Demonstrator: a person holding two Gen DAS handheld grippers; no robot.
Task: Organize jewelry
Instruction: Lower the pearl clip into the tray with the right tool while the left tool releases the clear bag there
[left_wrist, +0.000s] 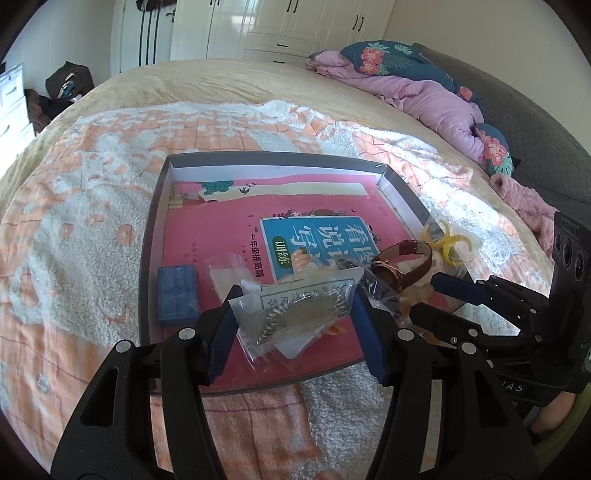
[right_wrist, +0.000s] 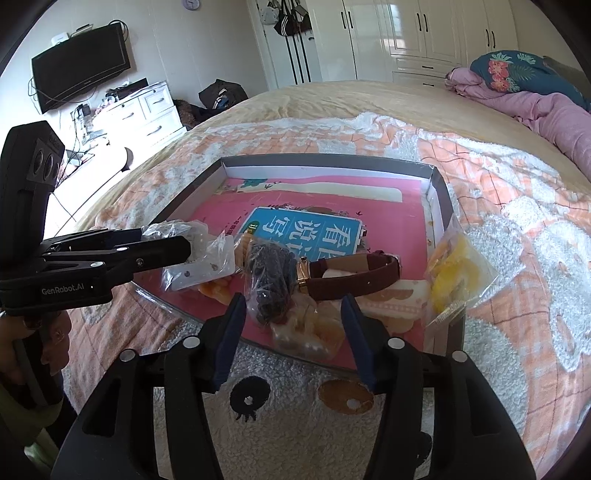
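Observation:
A shallow grey-rimmed box (left_wrist: 153, 236) lies on the bed, with a pink book as its floor. My left gripper (left_wrist: 295, 314) is shut on a clear bag with a silver chain (left_wrist: 295, 310), held tilted above the box's near side. It also shows in the right wrist view as the left gripper (right_wrist: 184, 247). My right gripper (right_wrist: 293, 301) stands open, low over the box's near edge. A bag of pearls (right_wrist: 306, 336) and a bag of dark beads (right_wrist: 269, 280) lie between its fingers, apart from the pads. A brown-strap watch (right_wrist: 351, 277) lies just beyond.
A bag of yellow rings (right_wrist: 454, 280) leans on the box's right wall. A small blue box (left_wrist: 177, 295) sits at the near left inside. A purple quilt (left_wrist: 436, 99) is piled at the bed's far right. White wardrobes (right_wrist: 424, 33) stand behind.

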